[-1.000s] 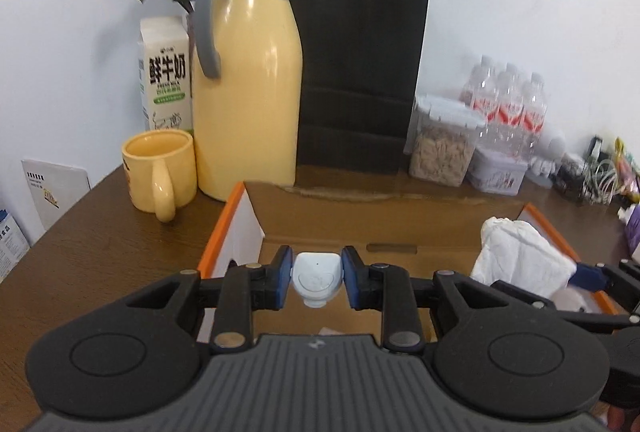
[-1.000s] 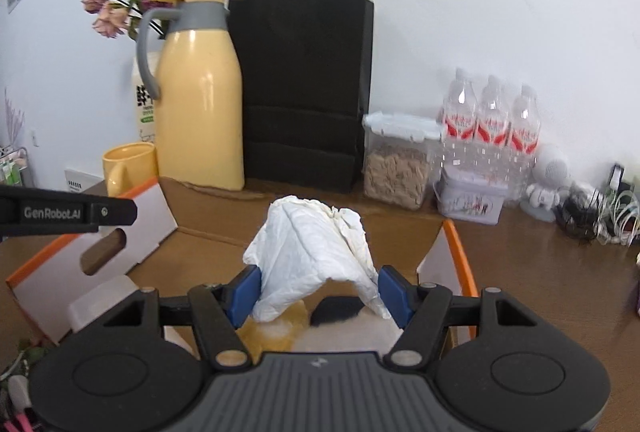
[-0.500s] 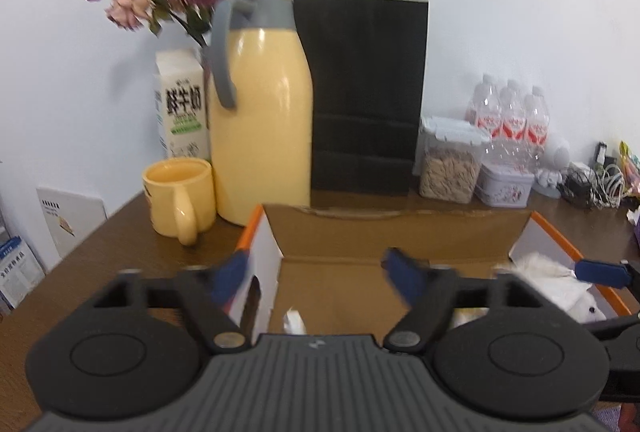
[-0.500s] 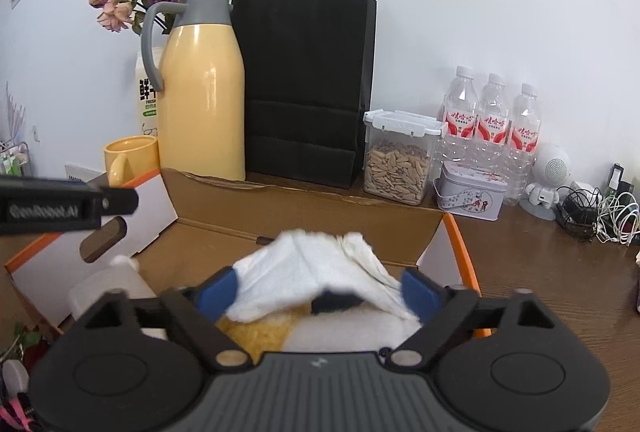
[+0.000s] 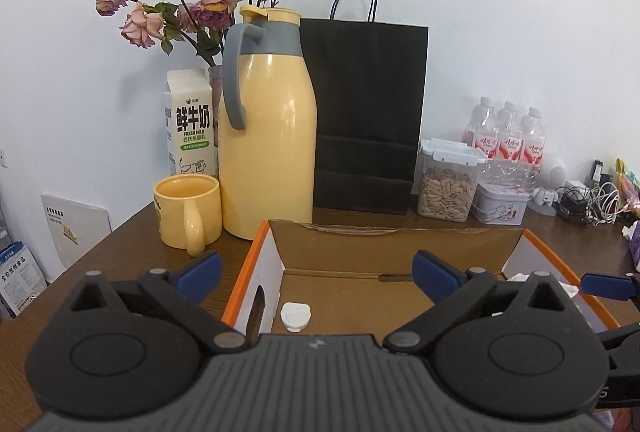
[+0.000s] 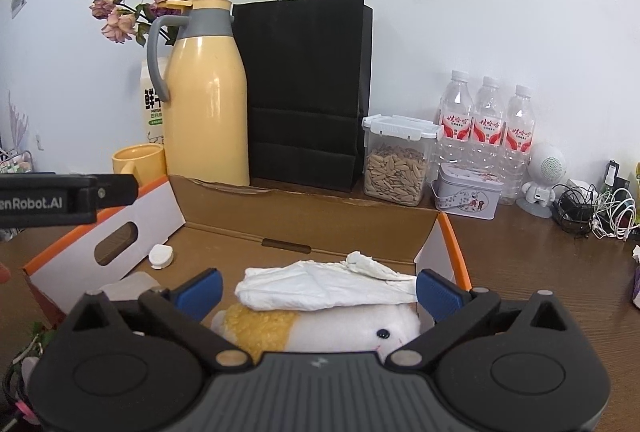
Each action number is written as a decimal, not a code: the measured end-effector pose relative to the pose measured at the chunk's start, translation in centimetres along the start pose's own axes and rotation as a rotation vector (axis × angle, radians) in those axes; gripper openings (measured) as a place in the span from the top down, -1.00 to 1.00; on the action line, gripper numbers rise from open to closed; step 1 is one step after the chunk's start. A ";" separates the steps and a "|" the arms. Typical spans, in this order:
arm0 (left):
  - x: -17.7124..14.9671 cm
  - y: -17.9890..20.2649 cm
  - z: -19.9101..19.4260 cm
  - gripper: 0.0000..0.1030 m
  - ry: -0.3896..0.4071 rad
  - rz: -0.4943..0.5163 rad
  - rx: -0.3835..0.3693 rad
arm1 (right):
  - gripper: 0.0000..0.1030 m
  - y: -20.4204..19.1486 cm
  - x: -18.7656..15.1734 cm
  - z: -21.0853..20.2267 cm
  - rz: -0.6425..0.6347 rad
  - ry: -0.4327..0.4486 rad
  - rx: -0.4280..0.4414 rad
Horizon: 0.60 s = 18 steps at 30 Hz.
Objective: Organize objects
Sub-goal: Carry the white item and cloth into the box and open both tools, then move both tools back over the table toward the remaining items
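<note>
Both tools just opened, small white case (image 5: 295, 316) below left tool (image 5: 316, 272)

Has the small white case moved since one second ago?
Yes. The small white case left the left gripper, whose jaws have just opened, and lies on the cardboard box floor.
</note>
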<state>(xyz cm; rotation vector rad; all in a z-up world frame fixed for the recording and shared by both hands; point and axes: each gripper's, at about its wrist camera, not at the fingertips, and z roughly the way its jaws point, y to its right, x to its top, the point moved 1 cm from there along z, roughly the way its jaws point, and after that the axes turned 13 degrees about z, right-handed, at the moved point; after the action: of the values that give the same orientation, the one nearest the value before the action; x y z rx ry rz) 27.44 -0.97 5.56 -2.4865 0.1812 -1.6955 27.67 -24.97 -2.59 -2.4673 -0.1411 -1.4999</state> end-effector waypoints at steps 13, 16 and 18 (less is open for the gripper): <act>1.2 -0.7 -4.3 -1.00 0.042 0.012 0.014 | -1.00 -0.7 0.5 -4.9 -0.020 0.036 0.022; 0.9 -1.1 -5.7 -1.00 0.044 0.010 0.016 | -1.00 -0.7 0.1 -6.4 -0.021 0.038 0.015; 0.8 -1.3 -6.7 -1.00 0.047 0.007 0.017 | -1.00 -0.6 -0.3 -7.5 -0.020 0.035 0.013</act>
<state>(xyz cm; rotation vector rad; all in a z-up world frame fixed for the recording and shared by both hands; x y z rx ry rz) 21.49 -0.03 8.98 -2.4326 0.1798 -1.7462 21.00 -26.34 0.57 -2.4347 -0.1693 -1.5444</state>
